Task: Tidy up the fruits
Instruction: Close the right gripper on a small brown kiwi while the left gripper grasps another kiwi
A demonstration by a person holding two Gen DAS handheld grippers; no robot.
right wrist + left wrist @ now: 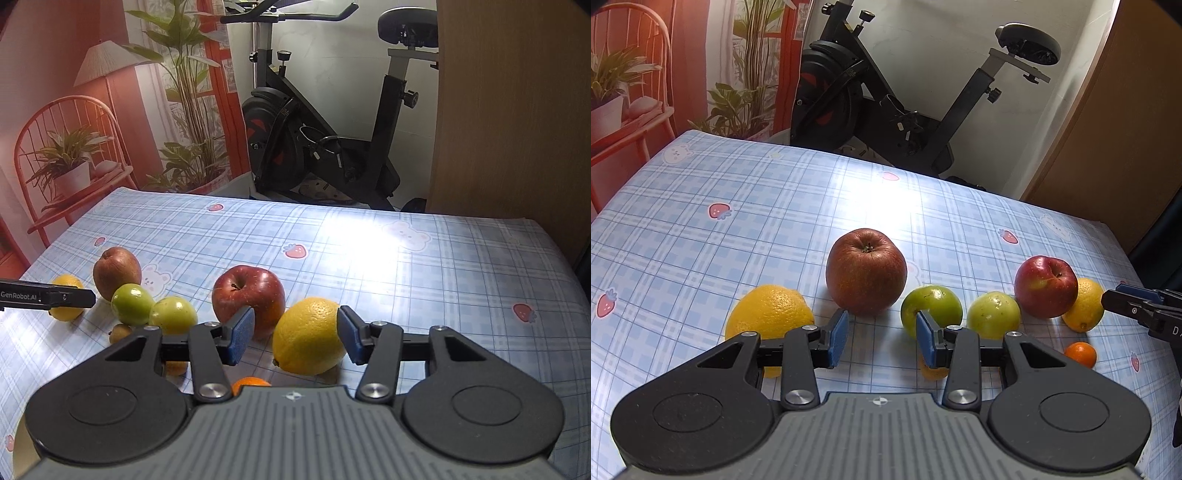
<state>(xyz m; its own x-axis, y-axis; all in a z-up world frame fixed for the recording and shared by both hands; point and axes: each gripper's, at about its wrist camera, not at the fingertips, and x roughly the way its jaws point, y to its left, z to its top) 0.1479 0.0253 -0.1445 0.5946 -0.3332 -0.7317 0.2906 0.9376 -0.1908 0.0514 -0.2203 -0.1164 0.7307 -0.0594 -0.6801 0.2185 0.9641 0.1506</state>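
Left gripper [881,338]: jaws spread, nothing between them, hovering over the plaid tablecloth [701,236]. Off its left finger, partly hidden behind the finger linkage: big yellow orange [768,312]. Dead ahead, just past the fingertips: brown-red apple [866,271]. Behind the right pad: green fruit [936,304], second green fruit [993,314] just beside it on the right. Further right: red apple [1046,286], touching a lemon [1086,304] behind it. Small tangerine [1080,353] sits nearer the camera, apart from those.

Right gripper [295,338]: jaws spread wide, not pinching. That lemon [310,336] sits between the pads, against or very near the right pad; contact can't be confirmed. Gap on the left-pad side. Red apple just behind the left pad, close to the lemon. Tangerine below the jaws, mostly hidden by the gripper body. Green fruits and brown-red apple well off to the left. Exercise bike [325,122] beyond the table's far edge.
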